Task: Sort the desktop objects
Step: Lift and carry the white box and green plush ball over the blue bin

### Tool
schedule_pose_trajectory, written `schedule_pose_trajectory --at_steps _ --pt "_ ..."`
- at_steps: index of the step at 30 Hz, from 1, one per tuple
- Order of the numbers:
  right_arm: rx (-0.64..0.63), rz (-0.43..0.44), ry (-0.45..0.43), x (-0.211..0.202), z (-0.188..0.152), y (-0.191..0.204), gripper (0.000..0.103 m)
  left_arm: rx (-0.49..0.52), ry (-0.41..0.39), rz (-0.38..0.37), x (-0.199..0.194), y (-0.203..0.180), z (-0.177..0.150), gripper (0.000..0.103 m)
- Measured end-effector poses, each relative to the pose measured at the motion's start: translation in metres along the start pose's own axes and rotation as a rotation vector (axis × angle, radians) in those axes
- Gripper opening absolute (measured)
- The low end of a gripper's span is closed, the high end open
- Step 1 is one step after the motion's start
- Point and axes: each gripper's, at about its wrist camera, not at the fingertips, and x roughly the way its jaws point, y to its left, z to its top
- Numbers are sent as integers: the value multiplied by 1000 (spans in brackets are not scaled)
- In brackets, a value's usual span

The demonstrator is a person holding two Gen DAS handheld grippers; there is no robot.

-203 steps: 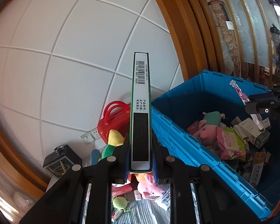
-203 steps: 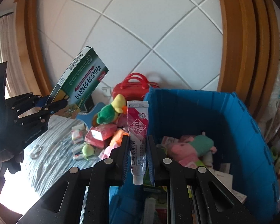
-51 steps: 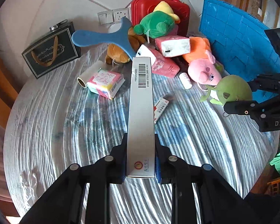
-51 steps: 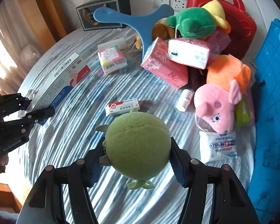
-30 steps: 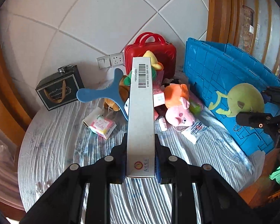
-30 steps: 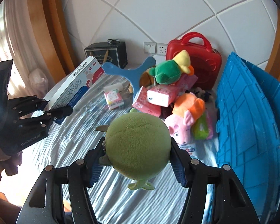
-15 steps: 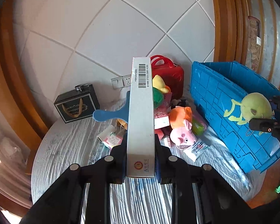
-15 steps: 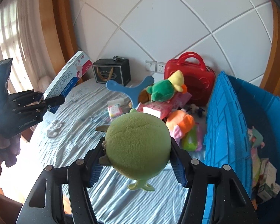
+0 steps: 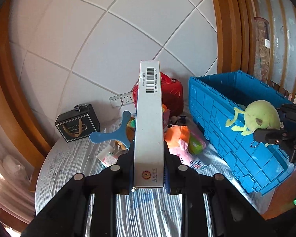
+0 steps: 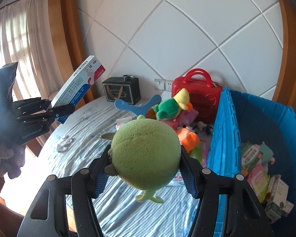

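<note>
My left gripper [image 9: 149,167] is shut on a long white carton with a barcode [image 9: 149,122], held up over the round table [image 9: 69,169]. From the right wrist view the same carton [image 10: 79,85] shows a blue and red face, tilted up at the far left. My right gripper [image 10: 146,169] is shut on a round green plush ball [image 10: 146,154] with small limbs; in the left wrist view that plush [image 9: 260,118] hangs beside the outer wall of the blue crate [image 9: 227,122]. The blue crate [image 10: 223,138] holds several boxes and a pink plush.
A heap of toys sits at the table's back: a red case [image 10: 195,96], a green and yellow plush [image 10: 171,102], a blue boomerang [image 10: 138,106], a pink pig [image 9: 179,146]. A black gift box [image 9: 78,122] stands by the tiled wall. A hand [image 10: 4,162] holds the left gripper.
Both grippers have risen and tipped up from the table with their loads. The wall fills more of each view, and the crate's inside has come into the right wrist view.
</note>
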Motion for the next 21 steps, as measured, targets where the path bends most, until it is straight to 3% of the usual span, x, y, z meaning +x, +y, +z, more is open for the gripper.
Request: schedule_pose_trajectory --at_steps 21 --pt "34 7 -67 -41 -1 -74 63 66 8 -54 31 -93 40 22"
